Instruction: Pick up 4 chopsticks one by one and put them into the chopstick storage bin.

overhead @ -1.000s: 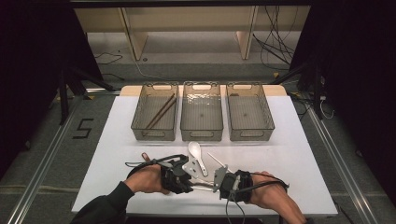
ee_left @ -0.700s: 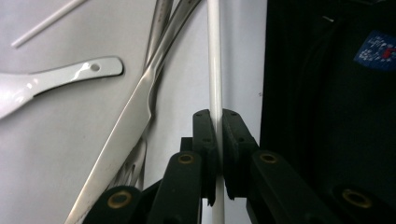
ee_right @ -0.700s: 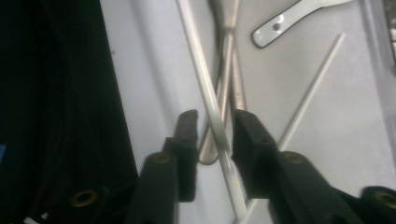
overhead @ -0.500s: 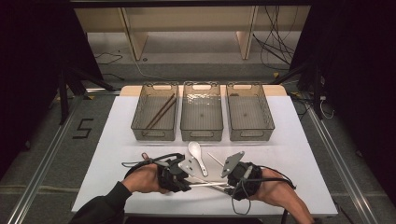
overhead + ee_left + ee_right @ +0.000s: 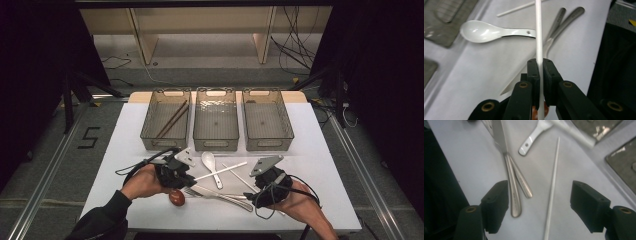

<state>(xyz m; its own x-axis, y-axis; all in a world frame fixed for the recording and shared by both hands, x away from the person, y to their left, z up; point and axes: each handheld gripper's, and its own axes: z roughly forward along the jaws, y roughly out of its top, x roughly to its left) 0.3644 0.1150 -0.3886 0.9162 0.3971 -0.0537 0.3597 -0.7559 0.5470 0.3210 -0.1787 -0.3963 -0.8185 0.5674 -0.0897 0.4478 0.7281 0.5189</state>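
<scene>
We are sorting cutlery into three bins at the far edge of the table (image 5: pixel 125 150), and by our reading the job is barely begun: the left bin (image 5: pixel 166 120) already holds a pair of brown chopsticks (image 5: pixel 172 120), while the middle bin (image 5: pixel 216 120) and the right bin (image 5: pixel 267 120) look empty. Our left gripper (image 5: pixel 539 67) is pinching a white chopstick (image 5: pixel 538 30) tight between its jaws, the stick lifted off the table and running out toward the table's middle, near the front edge. Our right gripper (image 5: pixel 539 205) has just been opening and now stands spread wide with nothing between the pads; it hovers near the front edge over the second white chopstick (image 5: pixel 552 187), which lies flat on the table. Left to put away, as far as we can see: both white chopsticks, the white spoon (image 5: pixel 211 165) lying just in front of the middle bin, the metal cutlery (image 5: pixel 220 195) lying together near the front edge, and a small brown thing (image 5: pixel 176 197) by our left hand that we cannot identify. The table is covered in plain white. It stands on a grey floor with rails at either side, cables trailing behind, pale wooden shelving at the back, and dark curtains left and right.
</scene>
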